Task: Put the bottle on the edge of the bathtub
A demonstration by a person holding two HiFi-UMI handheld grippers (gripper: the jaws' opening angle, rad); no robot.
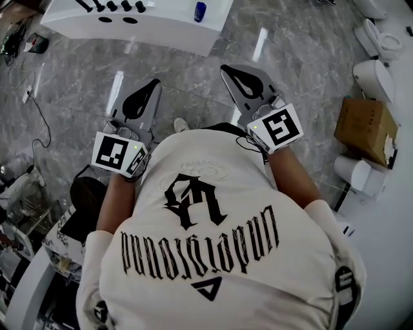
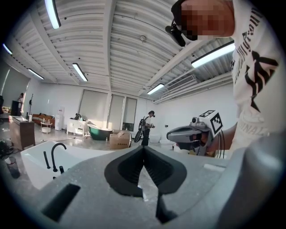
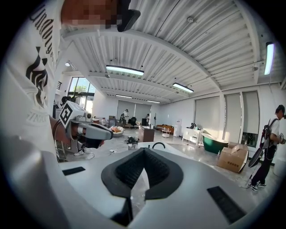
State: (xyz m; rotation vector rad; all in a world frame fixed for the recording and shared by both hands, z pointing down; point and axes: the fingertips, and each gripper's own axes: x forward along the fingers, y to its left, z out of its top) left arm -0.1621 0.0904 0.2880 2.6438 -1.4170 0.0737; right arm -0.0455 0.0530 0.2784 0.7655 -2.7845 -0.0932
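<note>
Ahead, open floor [image 1: 193, 84] before bathtub edge [image 1: 155, 35].

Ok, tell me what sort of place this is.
Probably a bathroom-fixtures showroom in a big open hall: a white bathtub with black taps, a green freestanding tub across the floor, and toilets along one side.

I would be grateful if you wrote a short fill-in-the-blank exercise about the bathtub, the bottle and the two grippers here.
1. The bottle on the edge of the white bathtub is ____ in colour.
2. The left gripper and the right gripper both have their jaws ____, with nothing between them.
3. The bathtub's curved faucet is ____ in colour.
4. In the head view, the cardboard box sits on the floor to the person's ____ side.

Missing words: blue; shut; black; right.
</note>
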